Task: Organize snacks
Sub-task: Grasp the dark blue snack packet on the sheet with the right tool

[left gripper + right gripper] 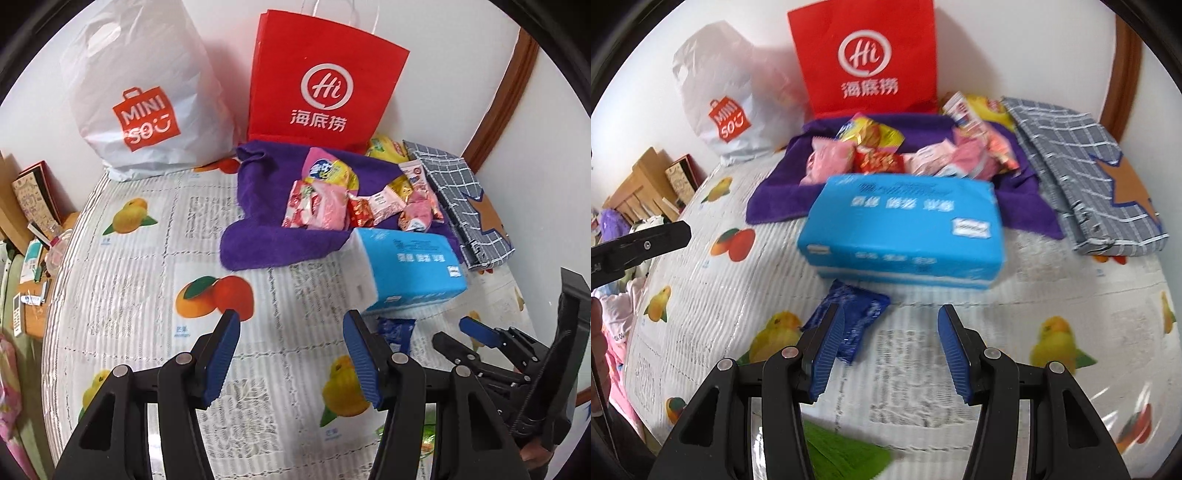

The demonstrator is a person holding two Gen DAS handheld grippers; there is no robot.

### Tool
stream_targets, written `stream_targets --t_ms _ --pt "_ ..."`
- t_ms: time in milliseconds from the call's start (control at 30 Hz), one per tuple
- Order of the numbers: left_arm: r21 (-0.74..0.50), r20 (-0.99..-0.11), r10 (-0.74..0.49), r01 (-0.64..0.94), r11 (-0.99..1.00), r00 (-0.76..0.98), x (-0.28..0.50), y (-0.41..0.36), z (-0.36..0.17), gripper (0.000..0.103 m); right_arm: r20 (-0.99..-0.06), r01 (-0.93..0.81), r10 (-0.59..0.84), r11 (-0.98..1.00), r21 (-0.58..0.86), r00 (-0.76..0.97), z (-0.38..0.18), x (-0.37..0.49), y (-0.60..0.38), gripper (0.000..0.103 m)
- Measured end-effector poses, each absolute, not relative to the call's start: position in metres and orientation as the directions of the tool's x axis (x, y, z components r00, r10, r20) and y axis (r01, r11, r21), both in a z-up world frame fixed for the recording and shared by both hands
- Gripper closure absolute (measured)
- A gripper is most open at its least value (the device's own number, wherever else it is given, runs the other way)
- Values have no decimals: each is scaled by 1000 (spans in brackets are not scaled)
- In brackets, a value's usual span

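state: left hand-held gripper (291, 354) and right hand-held gripper (891, 349) both agape, empty | target: small crinkly dark-blue foil snack packet (849, 325) on fruit-print counter cover (1052, 295), beside blue tissue pack (905, 229) | handling: light, slippery; pinch mid-body

A white wall (229, 33) with a brown wooden frame (506, 96) backs the fruit-print tablecloth (122, 266)
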State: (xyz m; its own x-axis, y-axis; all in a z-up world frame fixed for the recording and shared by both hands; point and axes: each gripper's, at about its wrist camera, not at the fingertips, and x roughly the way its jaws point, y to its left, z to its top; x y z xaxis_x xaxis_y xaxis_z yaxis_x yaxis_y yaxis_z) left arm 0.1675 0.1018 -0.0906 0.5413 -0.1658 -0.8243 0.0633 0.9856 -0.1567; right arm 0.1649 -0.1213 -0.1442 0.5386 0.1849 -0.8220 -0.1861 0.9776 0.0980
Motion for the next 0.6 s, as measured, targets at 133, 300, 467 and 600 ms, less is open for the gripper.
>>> stream_targets --t_ms 133,300,467,600 --pt "-163 -828 -169 59 985 535 169 111 -97 47 -839 -187 194 976 112 509 -154 172 -107 50" --pt "-183 -829 -184 56 982 529 175 120 -105 47 -859 -173 179 979 107 479 -162 183 -89 50" --pt "-205 -831 -201 51 977 519 180 130 -114 47 -889 -160 156 983 94 430 -172 193 -79 50" --pt "-221 -830 -213 47 974 516 183 137 -119 47 -908 -141 120 988 69 401 -178 201 -75 50"
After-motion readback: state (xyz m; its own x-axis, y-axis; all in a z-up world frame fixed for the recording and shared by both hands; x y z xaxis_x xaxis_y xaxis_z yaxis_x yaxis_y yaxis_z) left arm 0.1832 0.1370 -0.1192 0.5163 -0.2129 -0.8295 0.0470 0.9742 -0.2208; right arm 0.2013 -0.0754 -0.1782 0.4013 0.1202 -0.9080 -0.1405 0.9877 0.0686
